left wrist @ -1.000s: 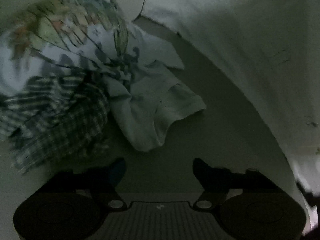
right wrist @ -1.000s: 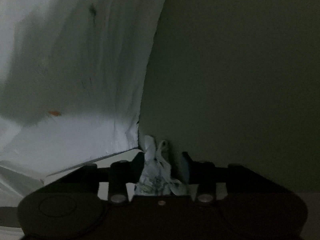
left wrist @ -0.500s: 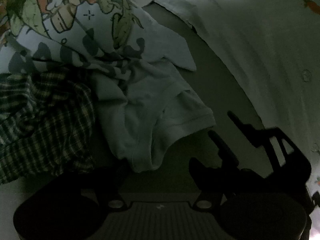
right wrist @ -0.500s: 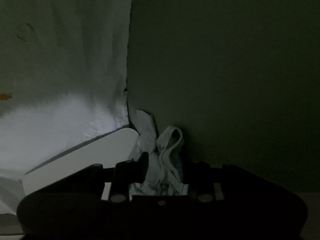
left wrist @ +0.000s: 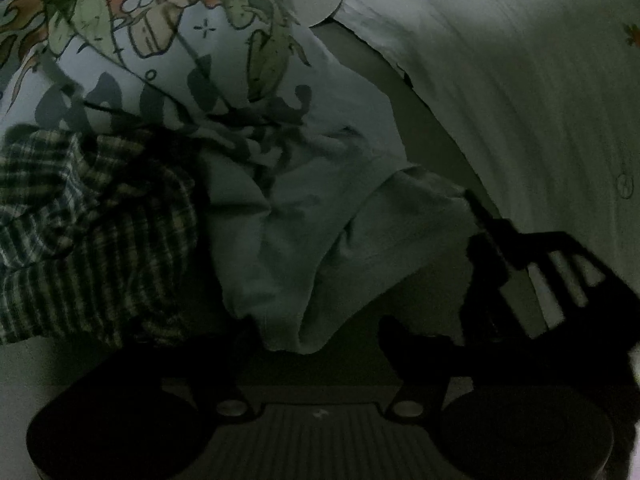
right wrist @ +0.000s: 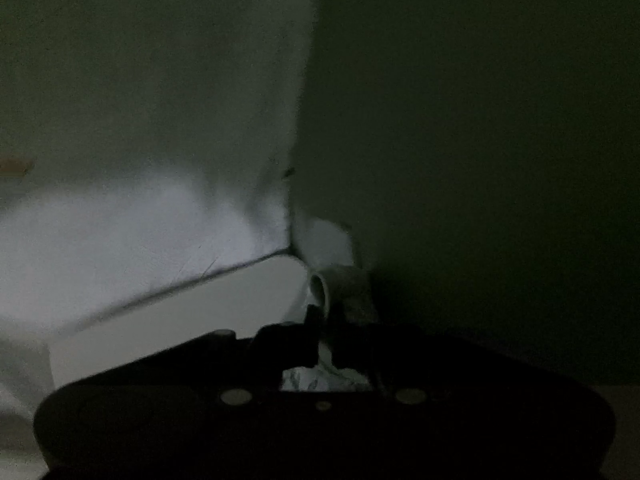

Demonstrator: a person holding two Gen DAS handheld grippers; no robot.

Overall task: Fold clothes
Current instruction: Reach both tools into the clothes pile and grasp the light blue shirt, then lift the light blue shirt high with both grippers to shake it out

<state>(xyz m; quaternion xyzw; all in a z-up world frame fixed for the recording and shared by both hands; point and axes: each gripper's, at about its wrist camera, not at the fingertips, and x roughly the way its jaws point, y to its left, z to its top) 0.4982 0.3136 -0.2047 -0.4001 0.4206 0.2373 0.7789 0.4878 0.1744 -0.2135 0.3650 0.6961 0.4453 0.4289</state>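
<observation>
I read the left gripper (left wrist: 316, 344) as wide open, gripping nothing, just short of the pale printed shirt (left wrist: 304, 216), which lies crumpled on the bench (left wrist: 432, 128) beside a plaid garment (left wrist: 92, 232). Right gripper (right wrist: 326, 336) is clamped on the white garment (right wrist: 132, 140), which hangs lifted.

Desk (left wrist: 432, 136): dim greyish surface carrying the clothes.
Printed shirt (left wrist: 224, 80): crumpled on the desk.
Plaid garment (left wrist: 92, 236): left of the printed shirt, touching it.
White garment (left wrist: 520, 100): spread right of the printed shirt, apart from it.
</observation>
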